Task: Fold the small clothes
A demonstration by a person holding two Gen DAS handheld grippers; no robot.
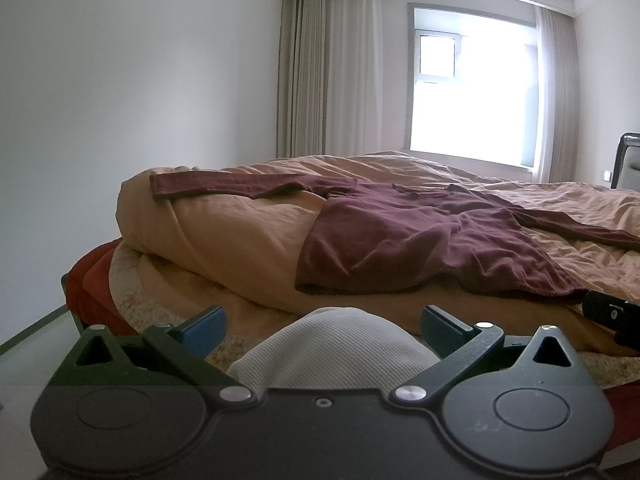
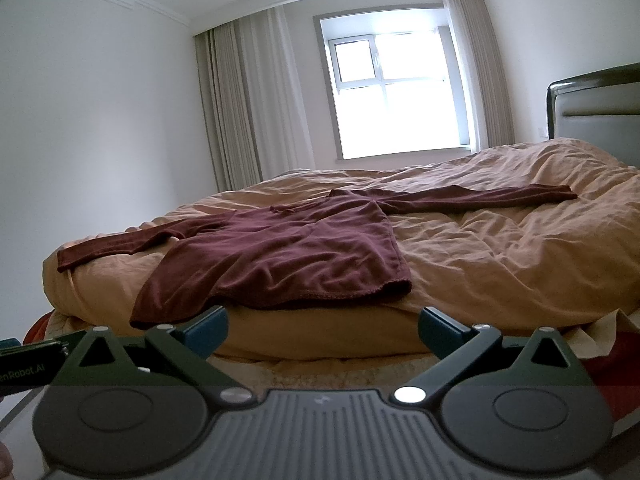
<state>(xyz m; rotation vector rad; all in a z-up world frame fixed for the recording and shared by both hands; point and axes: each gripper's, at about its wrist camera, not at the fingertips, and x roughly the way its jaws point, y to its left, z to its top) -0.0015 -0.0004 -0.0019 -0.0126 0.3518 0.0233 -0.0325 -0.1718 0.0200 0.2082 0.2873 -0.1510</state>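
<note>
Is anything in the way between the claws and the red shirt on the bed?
Nothing blocks it. The maroon shirt lies spread on the tan duvet, beyond both open claws. The right claw faces its hem directly; the left claw has grey ribbed fabric low between its fingers.

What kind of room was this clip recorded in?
Most likely a bedroom: a bed with a rumpled tan duvet, a padded headboard, and a curtained window. A maroon long-sleeved shirt lies spread on it.
</note>
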